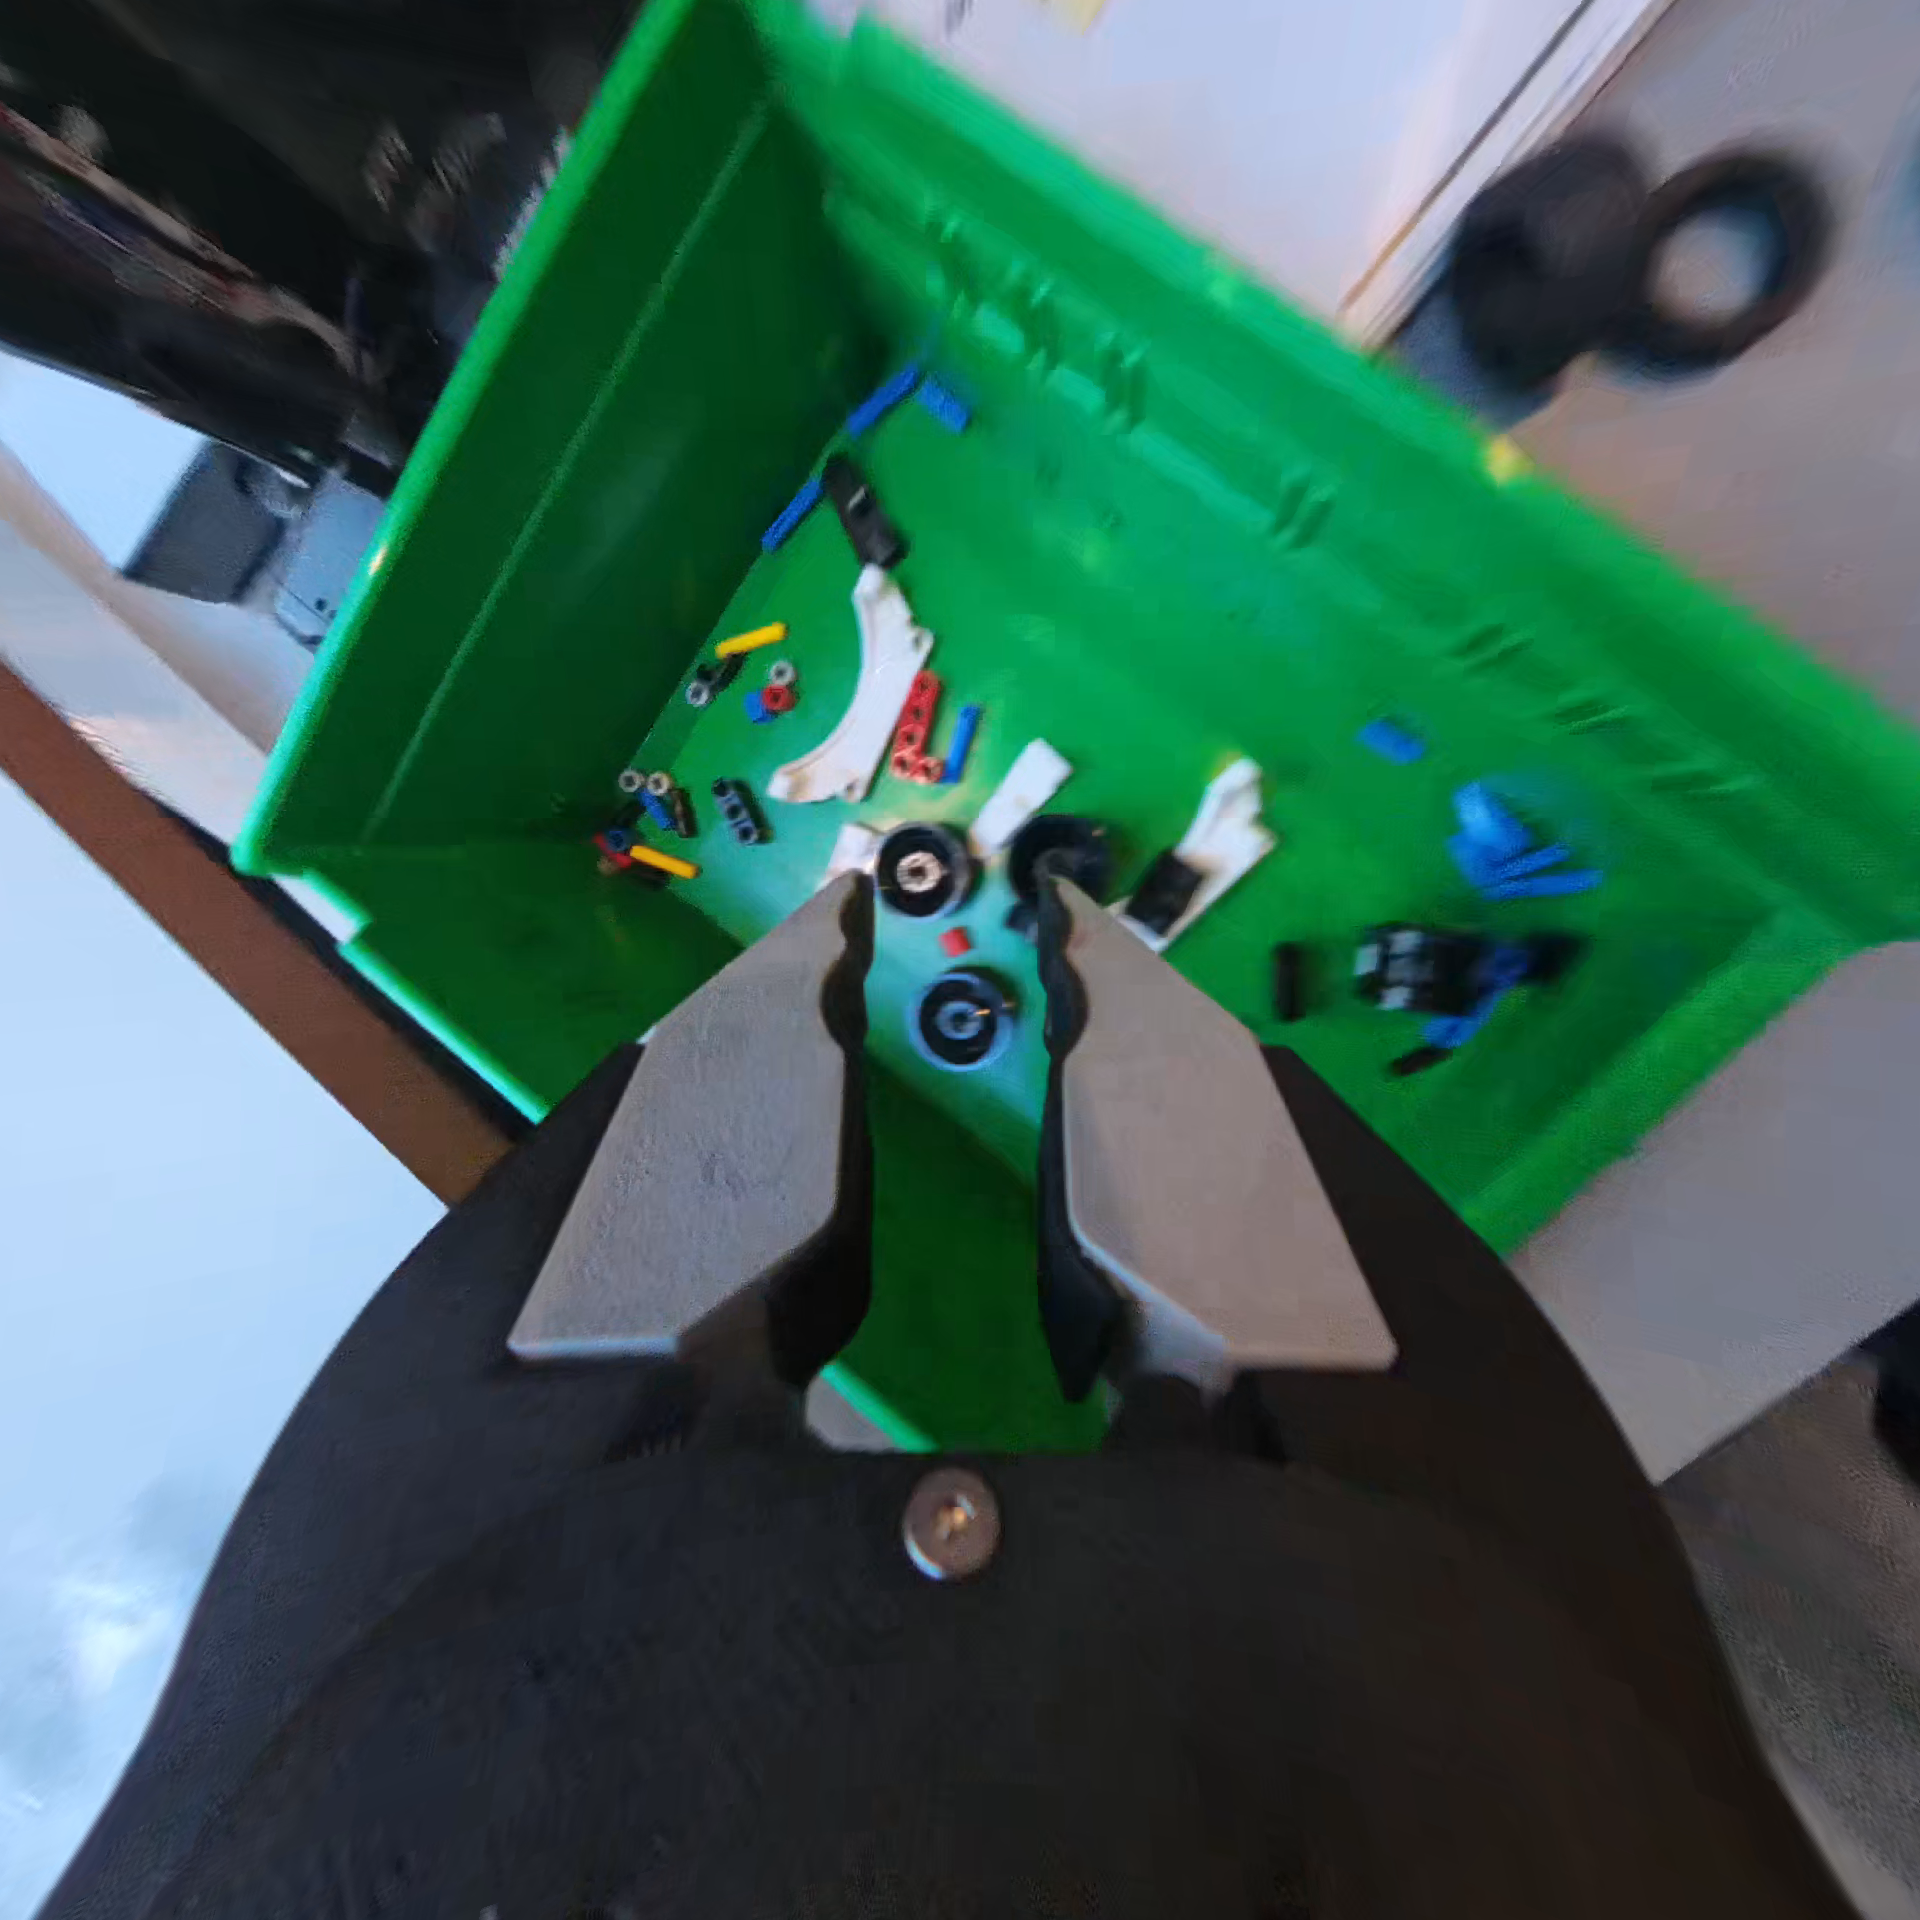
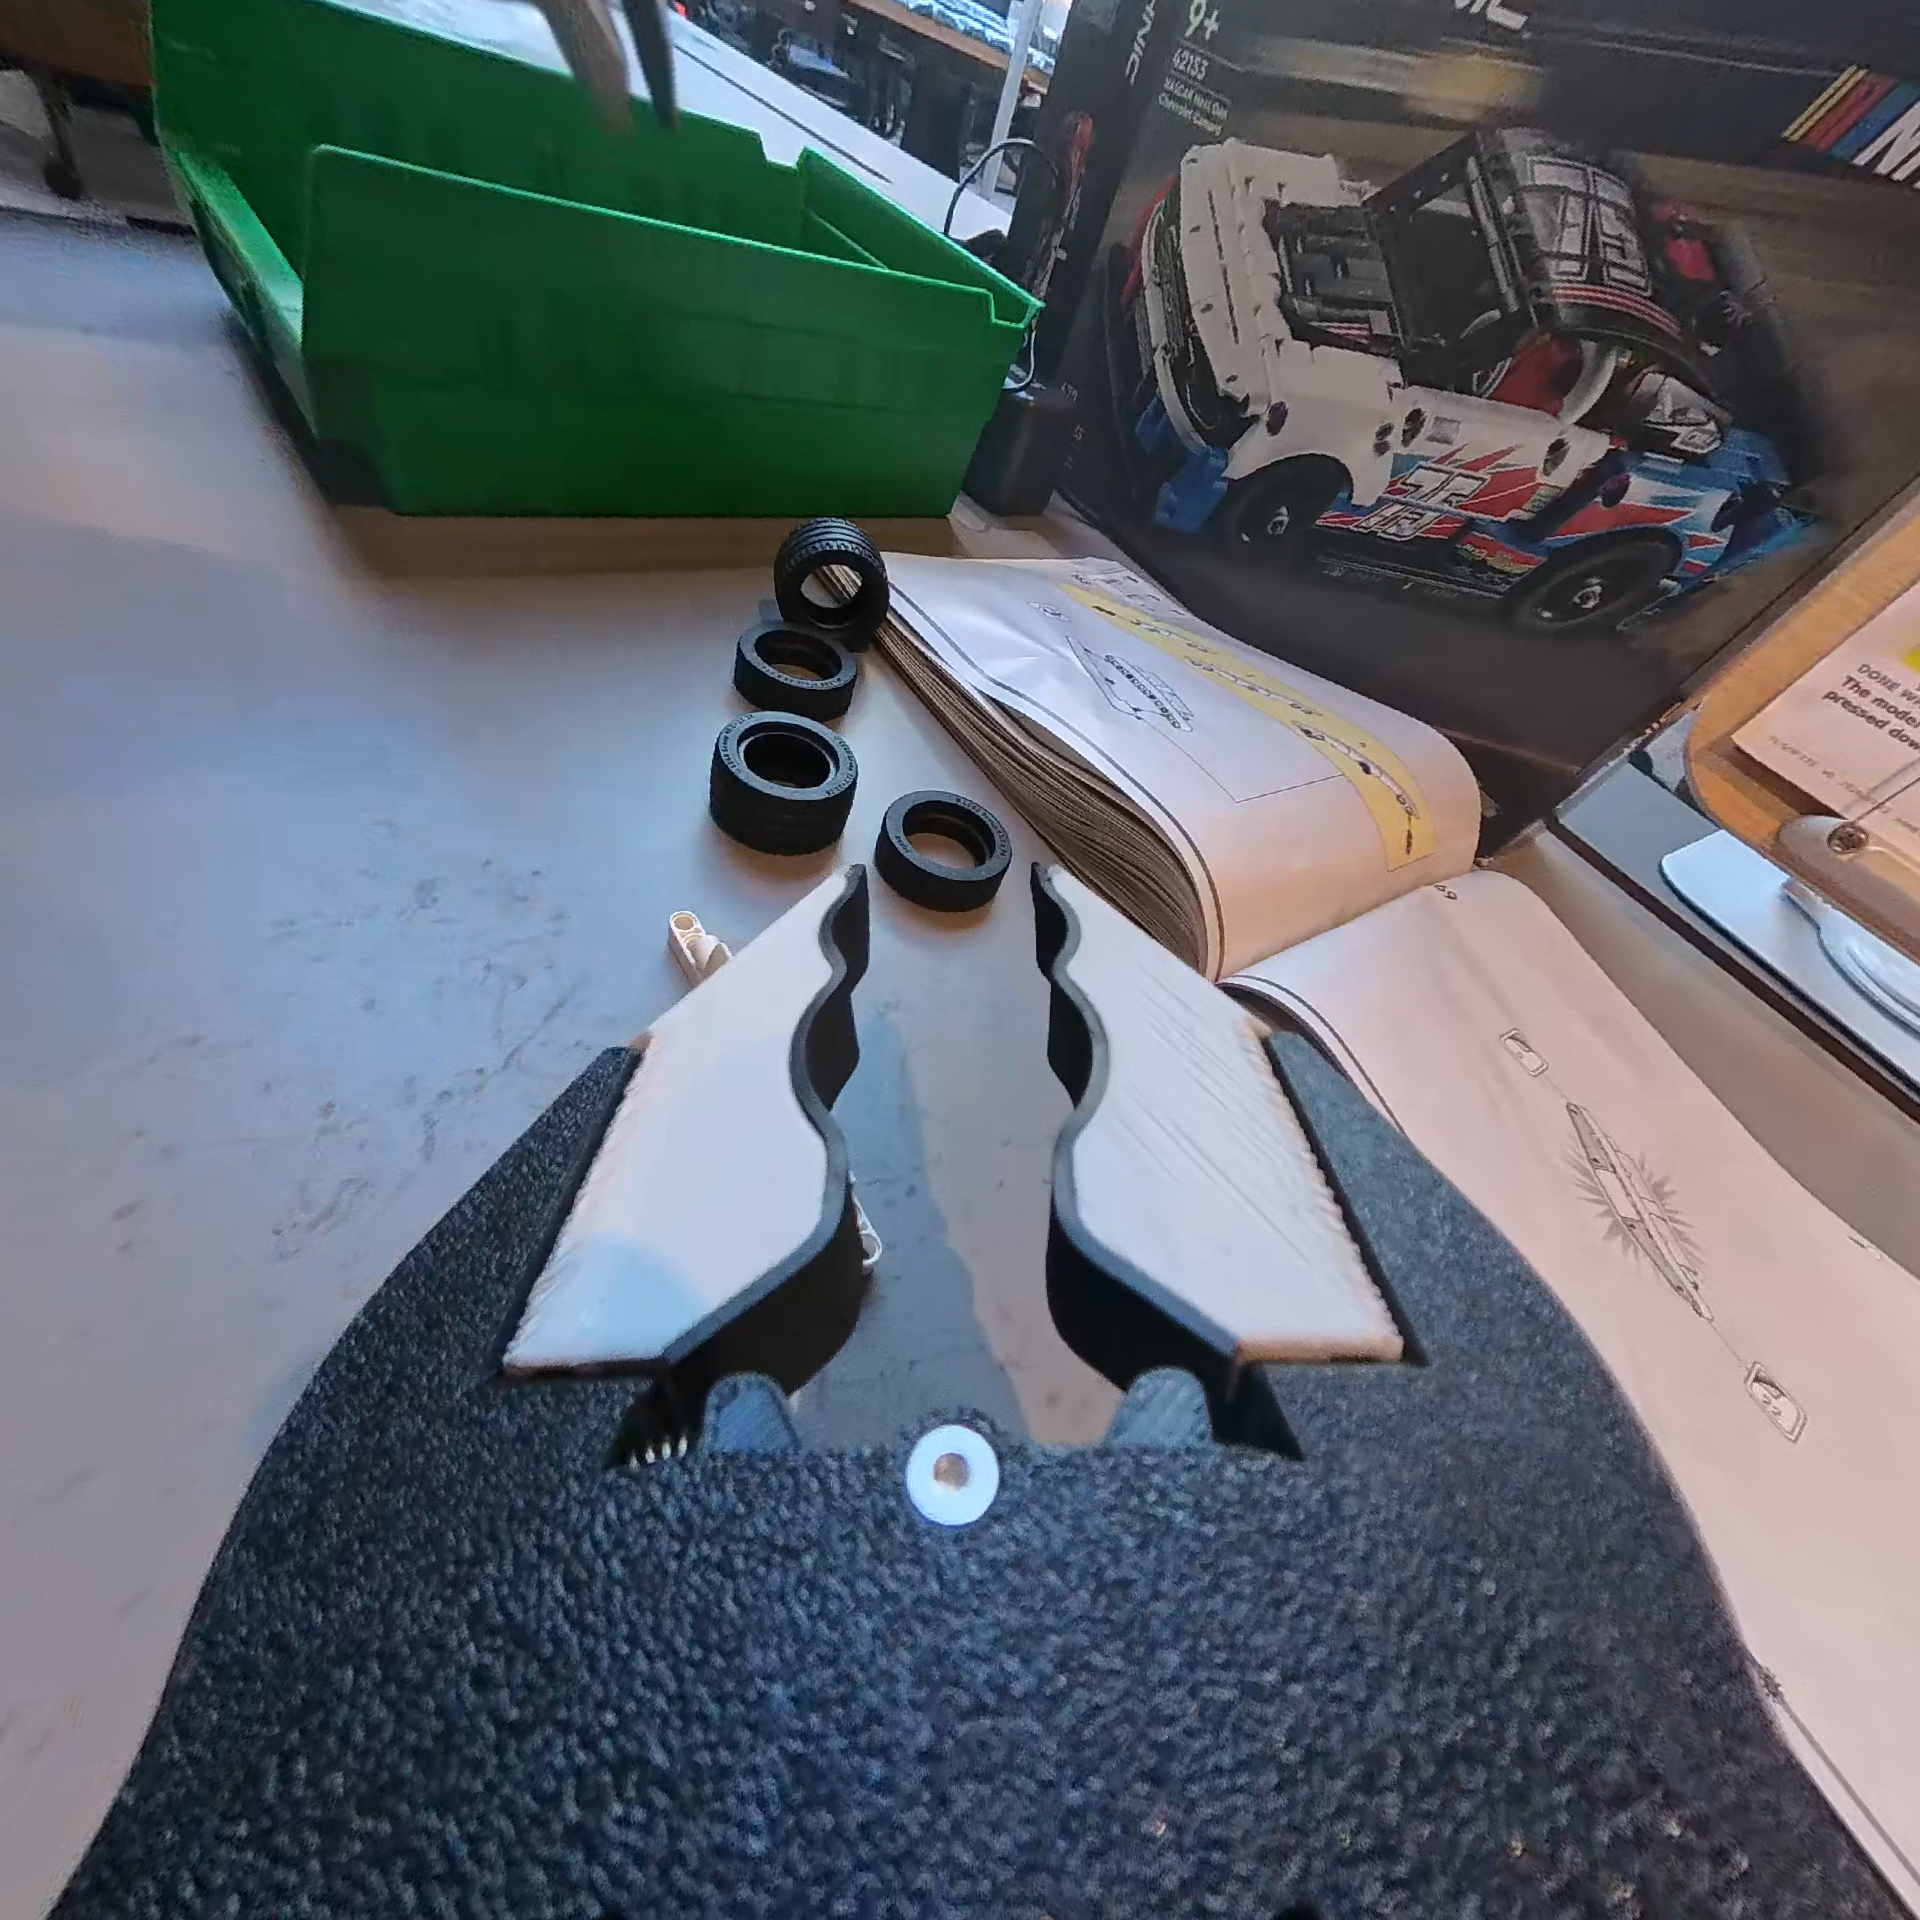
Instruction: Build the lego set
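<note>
Lego pieces (image 1: 914,727) lie loose on the floor of a green bin (image 1: 582,540), seen from above in the left wrist view. Among them are three black wheels: one (image 1: 923,871) at the tip of the left finger, one (image 1: 1065,847) at the tip of the right finger, and one (image 1: 961,1020) nearer, showing in the gap between the two fingers. Two yellow rods (image 1: 750,640) lie to the left, a red beam (image 1: 916,727) sits beside a white curved panel (image 1: 868,701), and blue pieces (image 1: 1507,847) are bunched to the right, too blurred to count. The left gripper (image 1: 951,883) hangs over the bin with its jaws apart at a middling width, holding nothing.

In the right wrist view, four black tyres (image 2: 784,779) rest on the grey table (image 2: 260,831) in a loose line running away from the camera: three lie flat and the farthest one (image 2: 831,584) stands on edge against an open instruction booklet (image 2: 1195,748). A small white connector (image 2: 691,940) lies just left of the left finger. The right gripper (image 2: 948,878) sits low above the table, jaws likewise partly spread and empty. The green bin (image 2: 623,343) stands at the far left, and a set box (image 2: 1455,312) picturing a race car leans at the far right.
</note>
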Demonstrator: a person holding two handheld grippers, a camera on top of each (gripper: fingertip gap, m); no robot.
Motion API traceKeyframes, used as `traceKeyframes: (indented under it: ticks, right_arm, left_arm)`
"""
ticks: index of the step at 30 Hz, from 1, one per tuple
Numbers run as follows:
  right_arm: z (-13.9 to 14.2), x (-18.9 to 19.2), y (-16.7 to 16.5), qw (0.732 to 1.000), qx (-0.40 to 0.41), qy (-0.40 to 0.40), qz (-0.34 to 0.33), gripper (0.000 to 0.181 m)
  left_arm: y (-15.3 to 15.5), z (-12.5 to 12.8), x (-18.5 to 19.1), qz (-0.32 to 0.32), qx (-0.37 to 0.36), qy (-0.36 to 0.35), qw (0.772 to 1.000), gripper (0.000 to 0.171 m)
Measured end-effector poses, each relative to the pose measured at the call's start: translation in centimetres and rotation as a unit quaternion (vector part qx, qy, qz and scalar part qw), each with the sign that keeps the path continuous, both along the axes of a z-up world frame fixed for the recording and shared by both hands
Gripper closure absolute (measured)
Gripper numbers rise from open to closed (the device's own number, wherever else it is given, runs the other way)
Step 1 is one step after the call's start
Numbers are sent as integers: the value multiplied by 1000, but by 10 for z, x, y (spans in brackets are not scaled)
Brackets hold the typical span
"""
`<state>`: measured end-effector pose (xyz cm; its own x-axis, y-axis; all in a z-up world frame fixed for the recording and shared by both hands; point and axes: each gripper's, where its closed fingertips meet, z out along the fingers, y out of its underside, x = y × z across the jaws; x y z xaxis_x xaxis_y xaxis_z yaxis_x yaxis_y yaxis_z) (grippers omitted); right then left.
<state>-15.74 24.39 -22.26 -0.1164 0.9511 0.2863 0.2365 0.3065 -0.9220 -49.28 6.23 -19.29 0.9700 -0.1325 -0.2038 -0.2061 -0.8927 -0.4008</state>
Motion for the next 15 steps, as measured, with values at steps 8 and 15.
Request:
traceKeyframes:
  ticks: [8, 15]
  right_arm:
    - [3, 3, -2, 1000, 2, 11, 4, 151]
    - [9, 4, 0, 999, -26, 24, 16, 152]
  left_arm:
    - [-7, -73, -64, -63, -222, 32, 972, 150]
    - [-4, -98, -61, -72, -269, 32, 960, 153]
